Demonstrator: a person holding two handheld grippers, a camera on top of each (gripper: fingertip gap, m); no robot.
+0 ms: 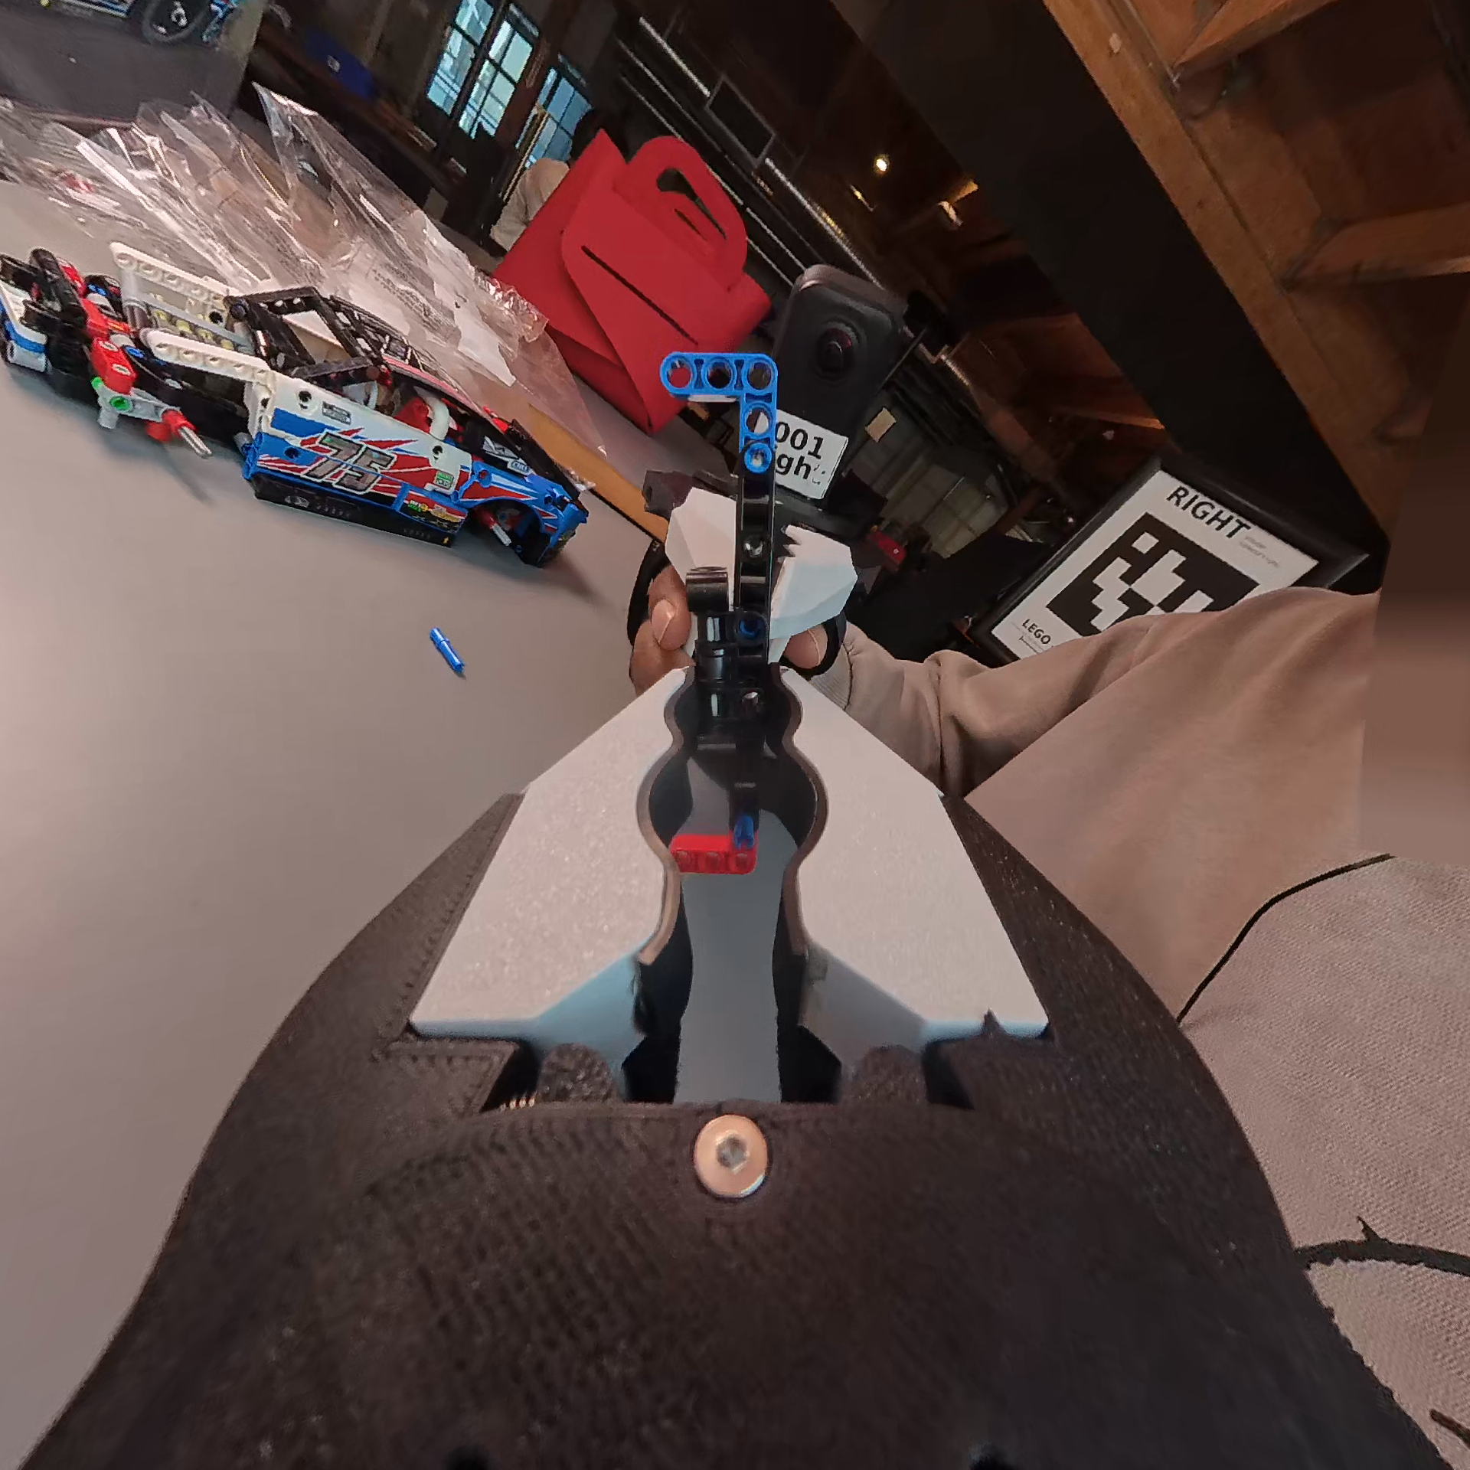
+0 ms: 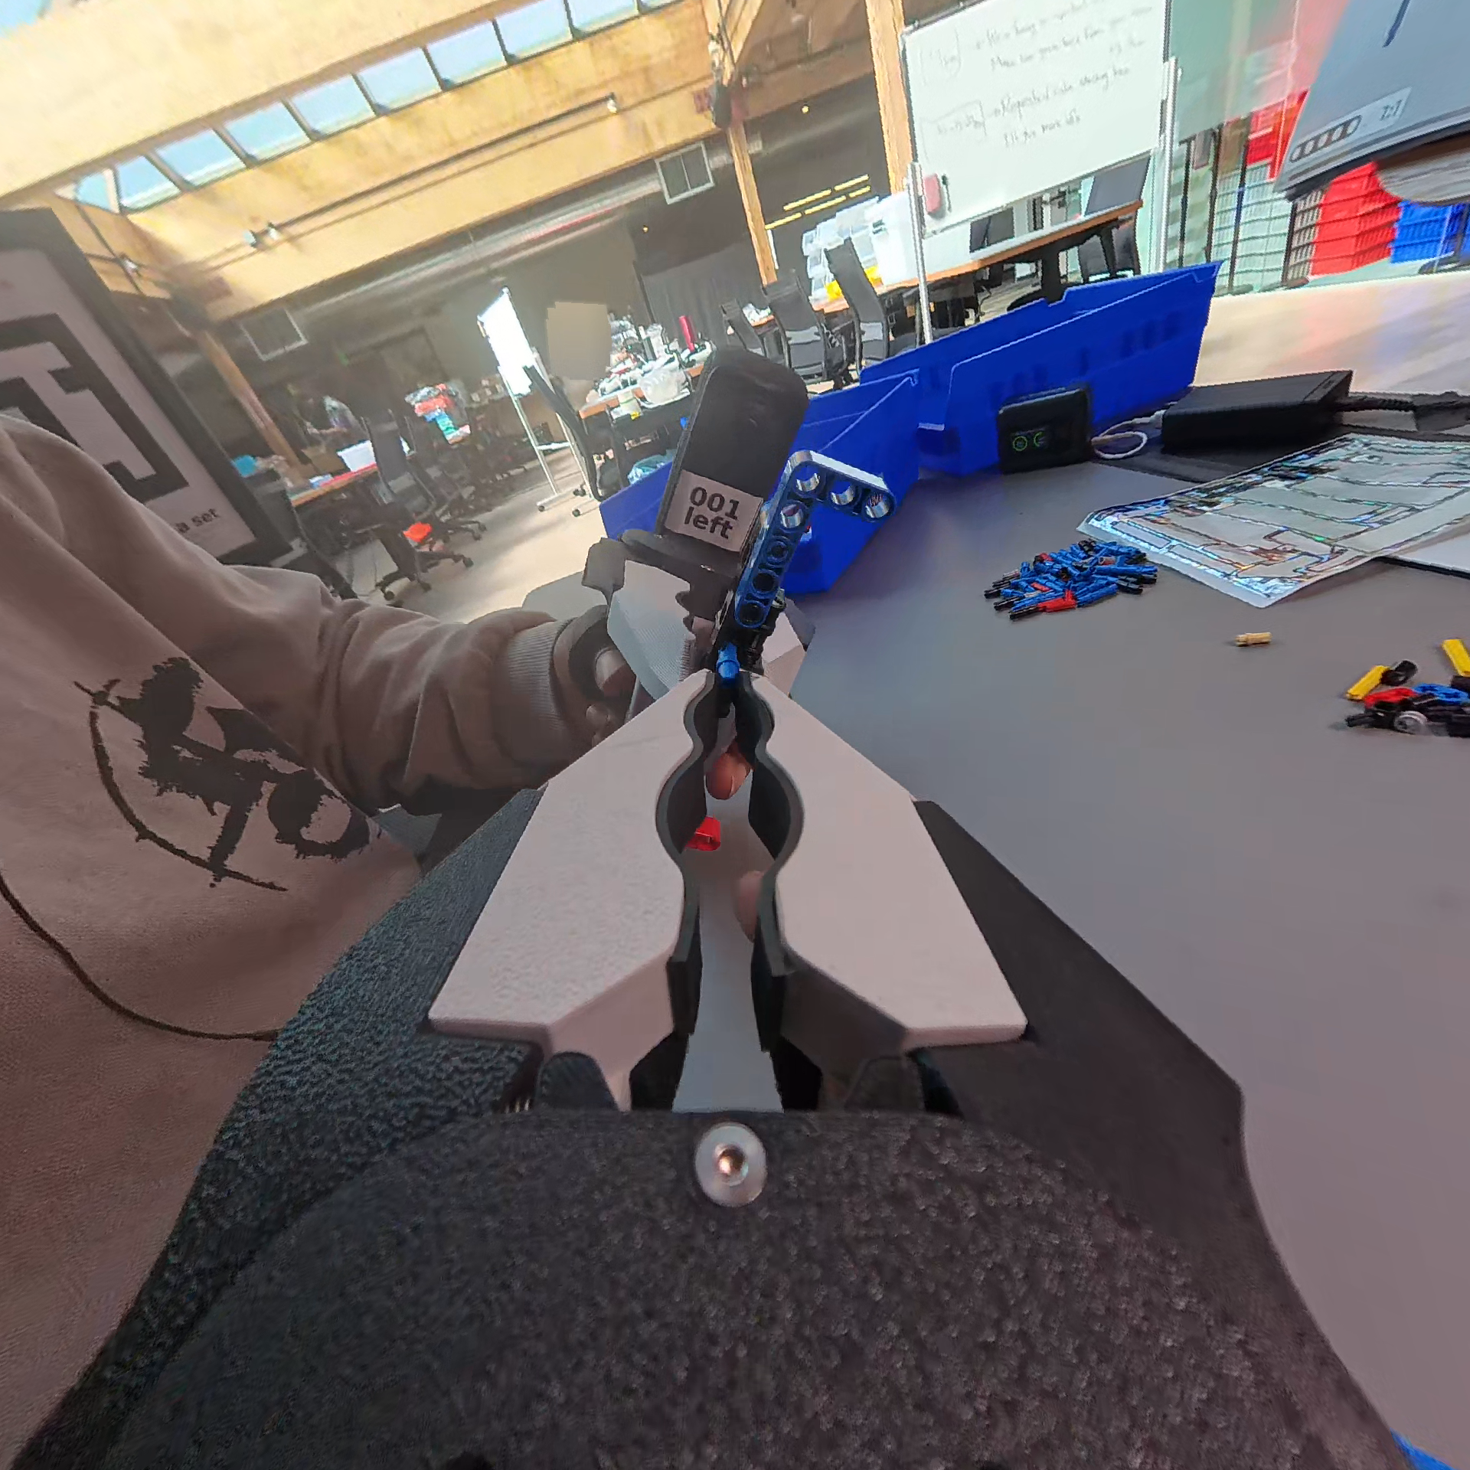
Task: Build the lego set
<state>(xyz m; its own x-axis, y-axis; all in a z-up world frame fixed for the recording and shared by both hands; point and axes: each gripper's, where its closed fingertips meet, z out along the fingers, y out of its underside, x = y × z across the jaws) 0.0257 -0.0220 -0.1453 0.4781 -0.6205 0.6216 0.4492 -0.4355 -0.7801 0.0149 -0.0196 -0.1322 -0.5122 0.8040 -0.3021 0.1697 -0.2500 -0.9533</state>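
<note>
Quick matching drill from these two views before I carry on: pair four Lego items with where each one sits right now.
Items:
1. blue L-shaped beam
2. race car body
3. loose blue pin
4. pile of blue and black pins

Places:
A. alone on bare grey table, near the car
B. beside the instruction sheet
C. top of the black assembly held between both grippers
D. on the table in front of clear plastic bags

Pairs: 1-C, 2-D, 3-A, 4-B
</note>
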